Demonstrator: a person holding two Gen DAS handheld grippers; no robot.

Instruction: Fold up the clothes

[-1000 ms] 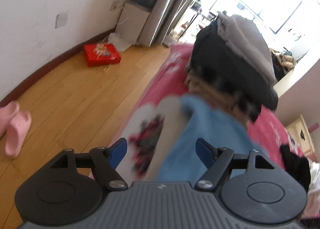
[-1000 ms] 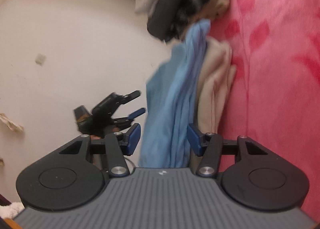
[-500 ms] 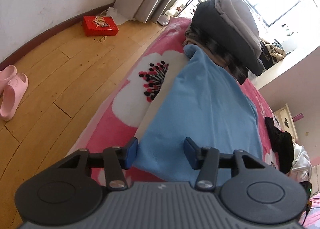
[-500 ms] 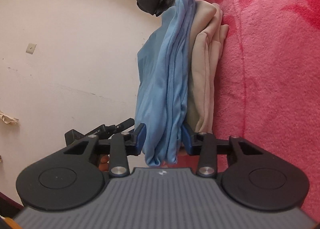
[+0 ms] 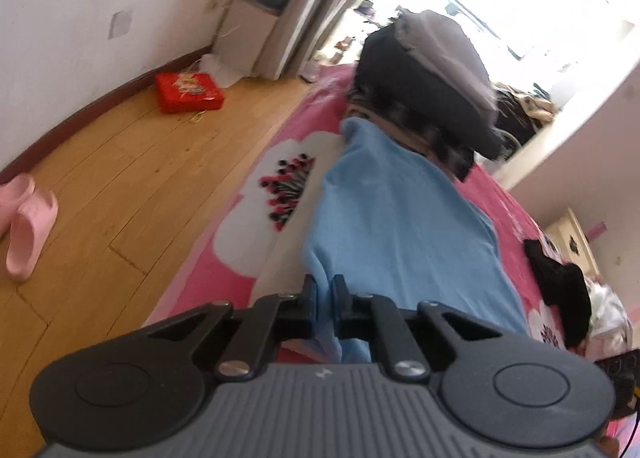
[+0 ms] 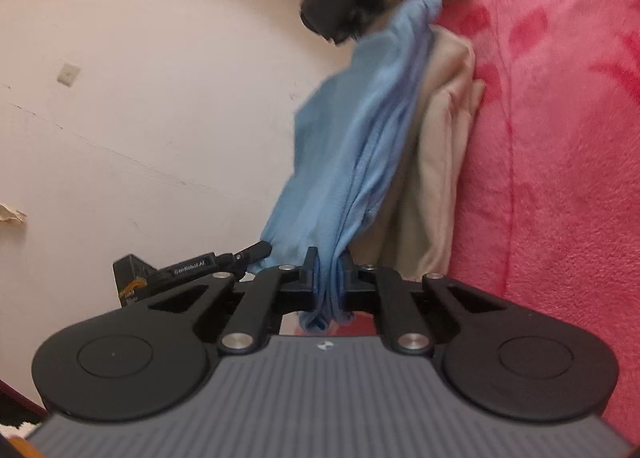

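A light blue garment (image 5: 400,226) lies stretched along the pink flowered bed (image 5: 248,242), its far end against a pile of dark and grey clothes (image 5: 432,78). My left gripper (image 5: 325,298) is shut on the garment's near edge. In the right wrist view my right gripper (image 6: 329,278) is shut on a bunched edge of the same blue garment (image 6: 360,130), lifted off a beige garment (image 6: 436,162) that lies under it. The left gripper (image 6: 224,262) shows there at the left, at the blue cloth's edge.
A wooden floor (image 5: 120,178) runs left of the bed, with a red box (image 5: 188,92) by the wall and pink slippers (image 5: 24,222) at the left edge. A black garment (image 5: 560,290) lies on the bed at the right. A pink blanket (image 6: 560,138) fills the right of the right wrist view.
Both grippers have closed on the blue garment's near edge; a second ago both stood open around it. The cloth is now pulled taut and lifted off the beige garment.
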